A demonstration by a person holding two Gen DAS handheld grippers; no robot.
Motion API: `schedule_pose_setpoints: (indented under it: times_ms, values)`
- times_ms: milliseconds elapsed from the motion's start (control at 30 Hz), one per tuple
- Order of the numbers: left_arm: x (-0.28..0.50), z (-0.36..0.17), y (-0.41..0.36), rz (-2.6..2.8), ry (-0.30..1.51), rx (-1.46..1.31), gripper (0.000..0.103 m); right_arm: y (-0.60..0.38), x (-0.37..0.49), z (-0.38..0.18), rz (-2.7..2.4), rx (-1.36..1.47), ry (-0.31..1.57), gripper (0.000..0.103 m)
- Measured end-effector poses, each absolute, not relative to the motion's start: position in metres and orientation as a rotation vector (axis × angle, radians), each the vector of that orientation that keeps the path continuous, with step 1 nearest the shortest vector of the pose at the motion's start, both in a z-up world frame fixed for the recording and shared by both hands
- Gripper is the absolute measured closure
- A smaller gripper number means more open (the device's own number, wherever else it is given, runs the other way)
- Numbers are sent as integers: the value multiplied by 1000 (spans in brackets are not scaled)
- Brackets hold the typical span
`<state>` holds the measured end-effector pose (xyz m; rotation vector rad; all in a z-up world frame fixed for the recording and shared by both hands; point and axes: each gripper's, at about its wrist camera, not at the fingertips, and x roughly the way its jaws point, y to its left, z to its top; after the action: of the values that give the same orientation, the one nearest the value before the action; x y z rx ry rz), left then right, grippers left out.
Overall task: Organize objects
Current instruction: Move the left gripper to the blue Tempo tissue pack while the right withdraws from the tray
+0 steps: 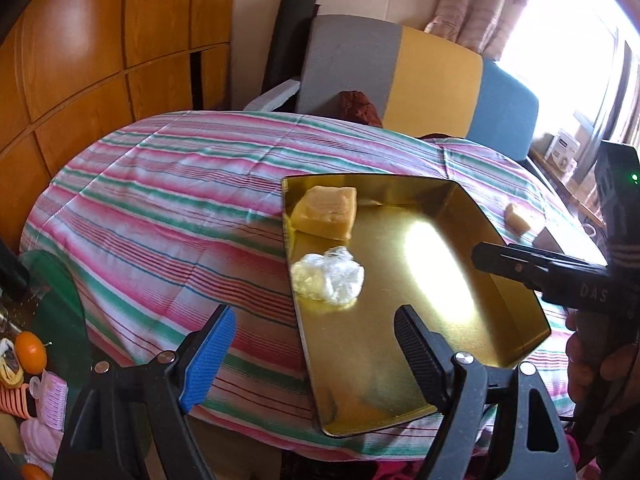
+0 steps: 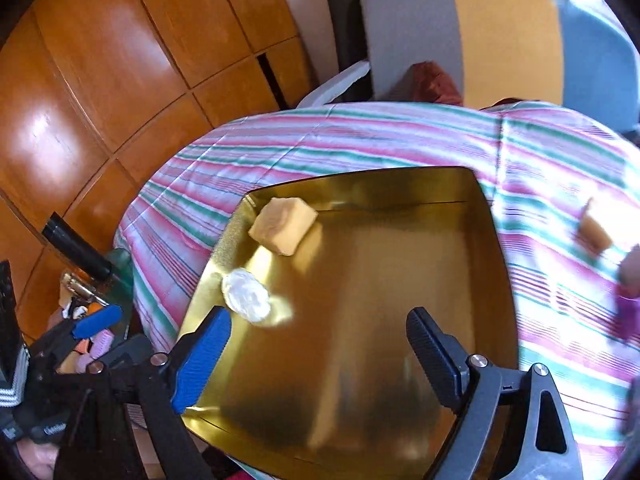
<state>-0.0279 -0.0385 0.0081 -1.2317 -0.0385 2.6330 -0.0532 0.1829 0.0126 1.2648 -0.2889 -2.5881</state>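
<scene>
Tray half filled, one block left outside

Tray (image 1: 440, 264) of gold metal lies on the striped cloth (image 1: 168, 208) of a bed or padded surface; which it is cannot be told. Two things already sit in its far left part: a yellow block (image 1: 325, 211) near the far corner and a crumpled plastic bag (image 1: 328, 278) just nearer, apart from each other. A second, smaller block (image 1: 517, 218) lies on the cloth to the right of the tray, well apart from it and not yet put away.

The left hand-held gripper (image 1: 316, 364) hovers over the tray's near left edge with its jaws apart and nothing between them. The right hand-held gripper (image 2: 320, 354) hangs over the middle of the tray, jaws likewise apart and empty; in the left view it shows from the side (image 1: 532, 270), its fingers lying close together in that angle. The right view is blurred toward its right edge.

The step in hand appears to be the fetching of the next item, two being placed. The small block (image 2: 596, 230) is nearest the right side, so the next move probably calls for the right hand-held gripper to swing right, off the tray, come down with jaws straddling the block, and close on its sides. The block looks soft-edged and small, so a centred grip would suit it. A side table (image 1: 60, 320) at left holds more clutter.
</scene>
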Motion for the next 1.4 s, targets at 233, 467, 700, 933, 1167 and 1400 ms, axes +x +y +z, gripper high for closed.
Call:
schedule_pose_setpoints:
  times_ms: [233,467,700,933,1167,1400]
  values:
    - [-22,10,-21,2582,-23,-1211,21,221,-24,16,-2661,1246,-344,4]
    - [-20,10,-4,2516,-18,-1206,21,281,4,12,-2750,1288,-450,1]
    - [-23,11,12,2464,-8,-1201,21,356,39,13,-2910,1356,-533,0]
    - [-25,13,31,2414,27,-1202,21,444,89,28,-3116,1386,-657,0]
    - [-21,25,68,2333,104,-1145,21,521,148,37,-3258,1331,-968,0]
    - [-11,36,121,2223,192,-1087,21,558,179,18,-3279,1313,-1186,0]
